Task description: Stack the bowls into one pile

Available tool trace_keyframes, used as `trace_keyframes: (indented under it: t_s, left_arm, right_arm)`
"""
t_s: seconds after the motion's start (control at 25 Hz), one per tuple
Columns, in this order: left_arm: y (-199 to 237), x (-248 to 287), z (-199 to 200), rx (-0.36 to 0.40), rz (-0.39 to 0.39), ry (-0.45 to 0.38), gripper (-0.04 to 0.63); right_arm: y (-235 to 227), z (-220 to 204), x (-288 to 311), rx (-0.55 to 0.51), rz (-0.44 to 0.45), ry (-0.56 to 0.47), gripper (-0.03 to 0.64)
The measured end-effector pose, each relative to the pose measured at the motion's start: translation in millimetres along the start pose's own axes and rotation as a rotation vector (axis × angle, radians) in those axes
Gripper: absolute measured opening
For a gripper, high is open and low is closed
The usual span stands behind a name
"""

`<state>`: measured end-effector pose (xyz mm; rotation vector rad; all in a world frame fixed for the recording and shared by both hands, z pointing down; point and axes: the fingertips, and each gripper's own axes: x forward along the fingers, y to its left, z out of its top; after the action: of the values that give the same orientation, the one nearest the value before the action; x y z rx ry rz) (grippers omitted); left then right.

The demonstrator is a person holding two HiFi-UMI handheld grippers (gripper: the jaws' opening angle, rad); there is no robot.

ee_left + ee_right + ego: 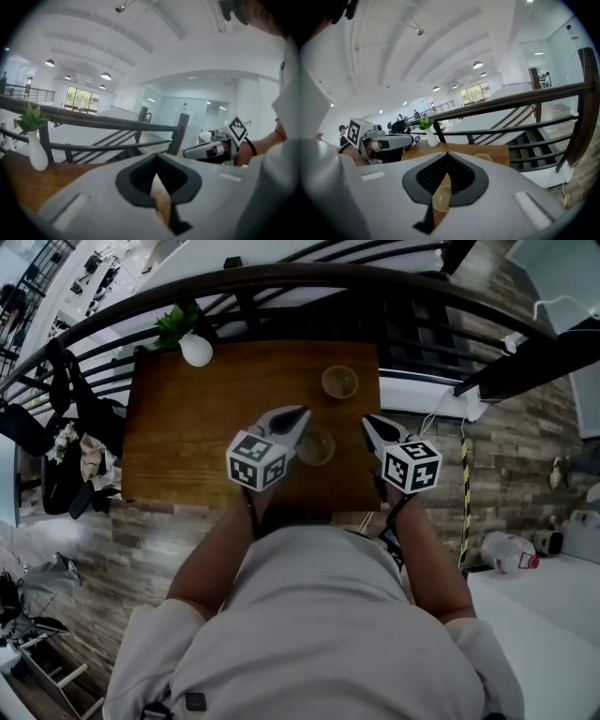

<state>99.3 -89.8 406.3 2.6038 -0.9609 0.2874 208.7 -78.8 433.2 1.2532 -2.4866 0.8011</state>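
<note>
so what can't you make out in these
- Near bowl, head view: too small to tell one bowl from a stack.
- Far bowl, left gripper view: hidden behind the left gripper.
- Near bowl, right gripper view: only a sliver shows past the right gripper.
- Table, near edge, head view: covered by the person's torso.

Right gripper view: your right gripper (447, 154) hid most of near bowl (440, 199) & btm of far bowl (483, 158).
</note>
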Motion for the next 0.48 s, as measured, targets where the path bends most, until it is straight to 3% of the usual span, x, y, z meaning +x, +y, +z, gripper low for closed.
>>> trace_keyframes:
  t_s: [0.2, 0.48]
  left_arm:
    - [-19, -18, 35, 0.047, 0.027, -0.049, 0.005]
    - [-27, -28, 47, 0.070, 0.026, -0.062, 0.005]
  right_arm:
    - [21, 43, -33, -0.042, 0.035, -0.084, 0.009]
    - [29, 55, -43, -0.041, 0.034, -0.118, 0.008]
